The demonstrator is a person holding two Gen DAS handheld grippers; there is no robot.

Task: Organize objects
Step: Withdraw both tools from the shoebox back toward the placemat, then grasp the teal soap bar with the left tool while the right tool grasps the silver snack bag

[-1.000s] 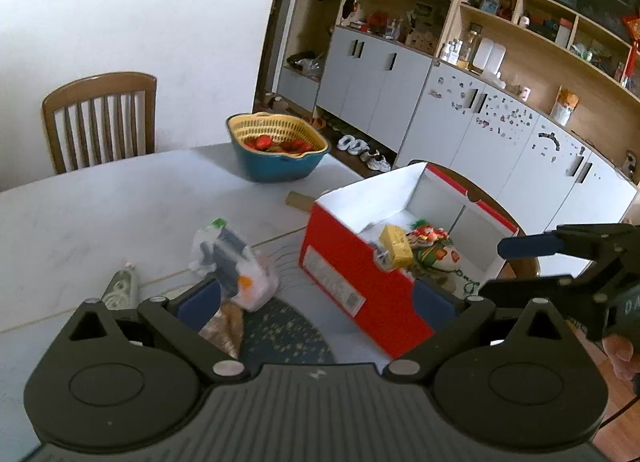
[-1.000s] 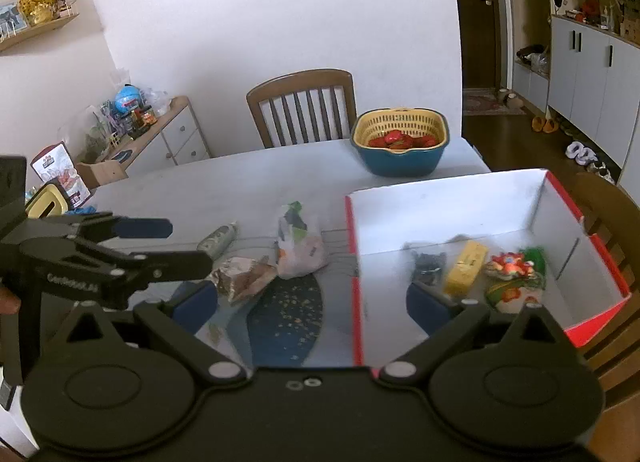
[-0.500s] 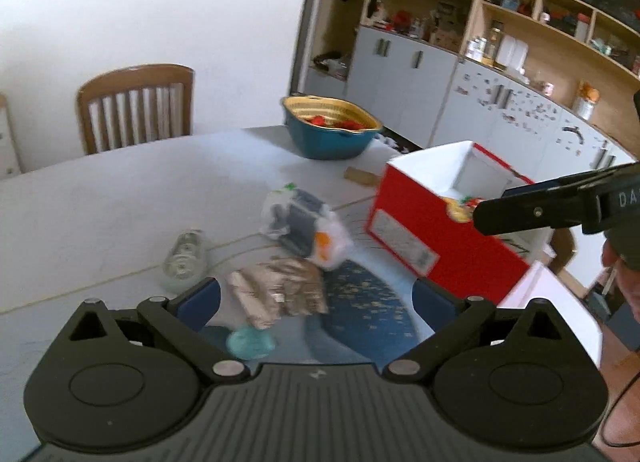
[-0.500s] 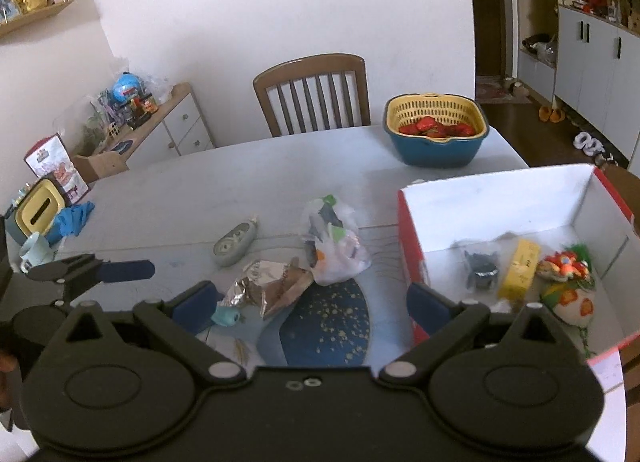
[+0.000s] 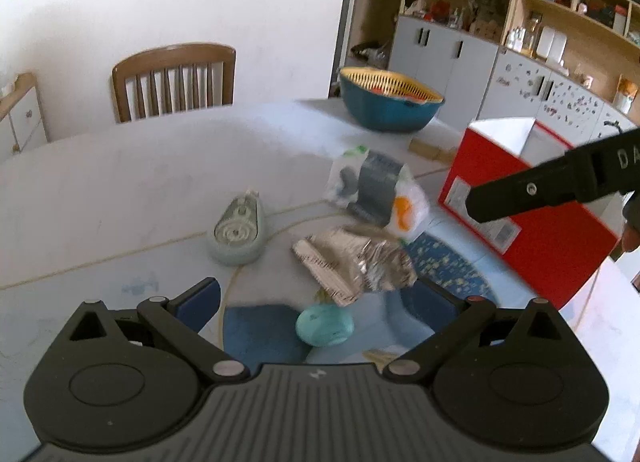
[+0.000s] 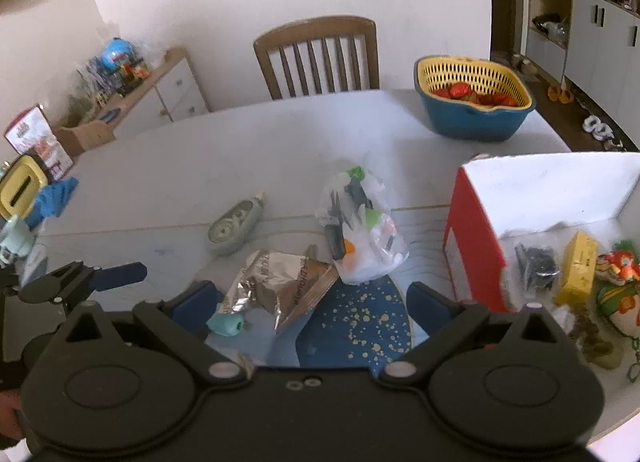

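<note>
Four loose things lie on the table (image 6: 168, 181) outside the red box (image 6: 472, 246): a crumpled foil packet (image 6: 280, 286), a small teal piece (image 6: 226, 324) just beside it, a clear plastic bag (image 6: 360, 238) of bits, and a pale green oval gadget (image 6: 234, 223) farther out. The foil packet sits nearest, between the bag and the teal piece, partly over a blue speckled mat (image 6: 356, 326). It looks light, thin and crinkly, likely to slide and fold under pressure, so a pinch on its sealed flat edge would probably hold better than one on the puffed middle. The bag looks soft and slack; taking it by the gathered top seems safest. Inside the box lie a yellow block (image 6: 576, 266), a dark item and a bright ornament. The left gripper (image 5: 318, 300) hangs over the teal piece (image 5: 324, 326) and packet (image 5: 356, 262) with jaws spread wide and nothing between them; the right gripper (image 6: 314, 302) is likewise spread and empty. A blue basket (image 6: 472, 101) stands well apart.
</note>
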